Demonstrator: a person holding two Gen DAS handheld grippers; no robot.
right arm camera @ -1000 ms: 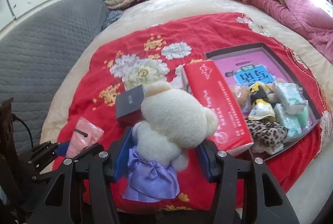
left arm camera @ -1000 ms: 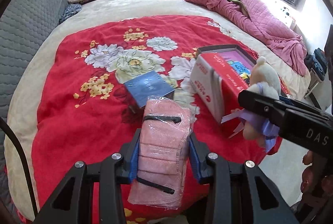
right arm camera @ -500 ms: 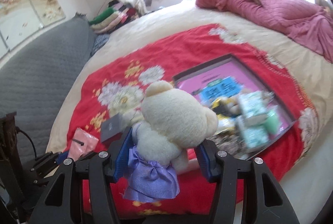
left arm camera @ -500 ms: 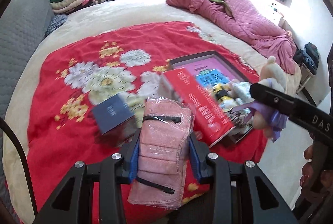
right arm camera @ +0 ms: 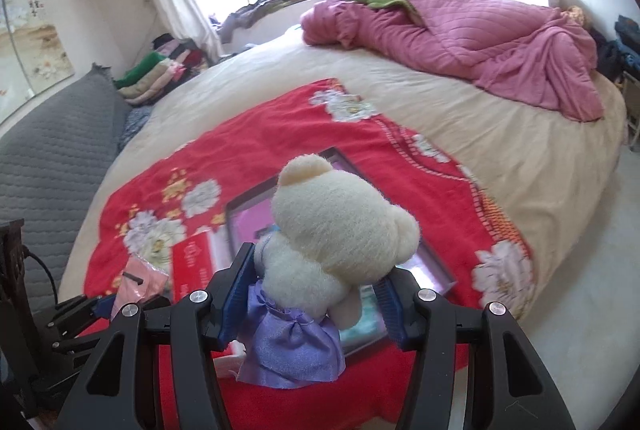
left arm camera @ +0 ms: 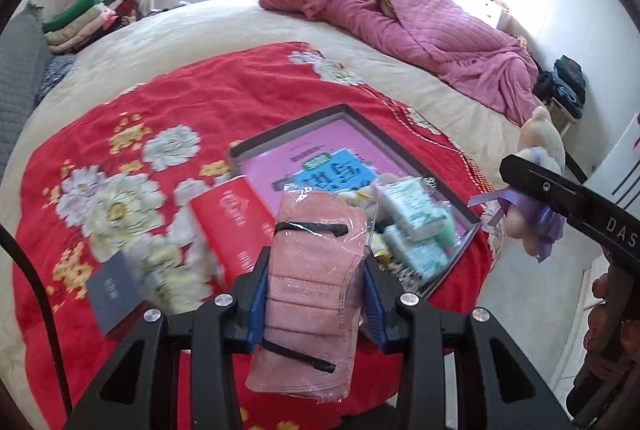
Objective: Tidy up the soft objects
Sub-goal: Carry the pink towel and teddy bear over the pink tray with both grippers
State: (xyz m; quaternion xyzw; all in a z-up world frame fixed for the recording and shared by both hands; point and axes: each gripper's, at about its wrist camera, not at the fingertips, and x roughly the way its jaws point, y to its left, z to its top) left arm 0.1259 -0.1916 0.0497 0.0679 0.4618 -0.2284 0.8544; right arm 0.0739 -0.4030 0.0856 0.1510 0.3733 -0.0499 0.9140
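Now both grippers hang nearer the dark shallow tray than before; left gripper jaws still clamp the pink plastic-wrapped mask pack; right gripper jaws still hold the cream plush bear in a purple dress.

Tray on blanket, box at its left edge.

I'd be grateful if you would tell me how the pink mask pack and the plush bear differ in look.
The pink mask pack is flat, wrapped in clear plastic and crossed by black straps; the plush bear is rounded, cream and fluffy, with a purple dress. The pack sits in the left gripper, the bear in the right gripper. Both are soft and clamped between blue pads above the red blanket.
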